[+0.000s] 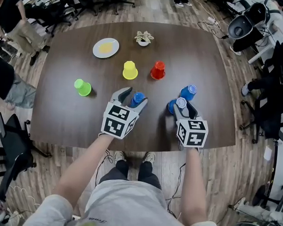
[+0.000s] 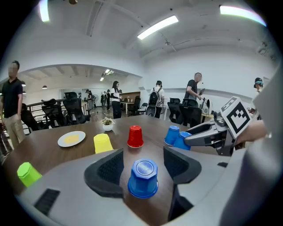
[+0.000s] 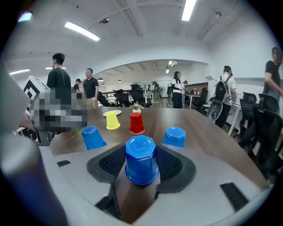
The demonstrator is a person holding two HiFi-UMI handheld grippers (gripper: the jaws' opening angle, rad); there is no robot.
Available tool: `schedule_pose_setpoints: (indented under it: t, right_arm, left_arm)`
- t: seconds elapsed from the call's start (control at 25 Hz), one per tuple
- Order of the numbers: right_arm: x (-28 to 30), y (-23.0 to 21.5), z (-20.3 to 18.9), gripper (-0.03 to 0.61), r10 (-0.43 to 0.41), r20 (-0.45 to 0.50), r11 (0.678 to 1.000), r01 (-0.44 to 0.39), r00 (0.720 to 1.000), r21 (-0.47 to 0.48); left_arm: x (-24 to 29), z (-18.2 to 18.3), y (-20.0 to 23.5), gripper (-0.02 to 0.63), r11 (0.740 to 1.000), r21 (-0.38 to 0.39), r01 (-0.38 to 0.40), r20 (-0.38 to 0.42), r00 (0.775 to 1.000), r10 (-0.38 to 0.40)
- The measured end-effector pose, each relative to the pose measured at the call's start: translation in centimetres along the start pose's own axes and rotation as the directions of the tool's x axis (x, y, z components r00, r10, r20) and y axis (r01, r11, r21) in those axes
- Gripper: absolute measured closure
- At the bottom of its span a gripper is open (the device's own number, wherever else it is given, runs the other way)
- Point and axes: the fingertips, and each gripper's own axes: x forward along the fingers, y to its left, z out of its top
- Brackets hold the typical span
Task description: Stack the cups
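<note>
Two fingers pairs released: left gripper (image 2: 142,155) straddles left blue cup (image 2: 143,178), right gripper (image 3: 140,155) right blue cup (image 3: 141,165); centre, squeeze gently.

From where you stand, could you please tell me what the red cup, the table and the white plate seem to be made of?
Red cup: likely plastic, smooth with a slight sheen; even saturated colour, moulded steps.
Table: wood or wood-look laminate, satin; dark streaky grain, soft reflections.
White plate: smooth and thin-rimmed; ceramic, plastic or paper, I cannot tell.
</note>
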Motion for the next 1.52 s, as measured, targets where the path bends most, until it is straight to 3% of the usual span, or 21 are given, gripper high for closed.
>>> schedule_pose_setpoints:
  t: [0.4, 0.88, 1.2, 1.52]
  right_arm:
    - [3.9, 7.4, 1.5, 0.357, 0.156, -0.024, 0.983, -0.158, 0.987, -0.09]
    - [5.3, 8.9, 1.2, 0.356, 0.17, -0.051, 0.978, -0.175, 0.984, -0.11]
    - [4.1, 9.2, 4.5, 0.354, 0.171, 0.029, 0.981, -0.168, 0.985, -0.098]
    - [4.0, 14.2, 9.5, 0.354, 0.251, 0.109, 0.963, -0.236, 0.962, -0.131]
  left_arm:
    - [-2.5, -0.9, 3.5, 0.331, 0.995, -0.058, -0.075, 0.001, 0.997, 0.076]
    - [-3.5, -2.1, 5.4, 0.331, 0.992, -0.076, -0.103, -0.011, 0.995, 0.103]
    - [-4.8, -1.7, 7.1, 0.331, 0.986, -0.09, -0.143, 0.01, 0.989, 0.144]
    - [-8.9, -1.9, 13.5, 0.33, 0.957, -0.119, -0.266, 0.033, 0.962, 0.272]
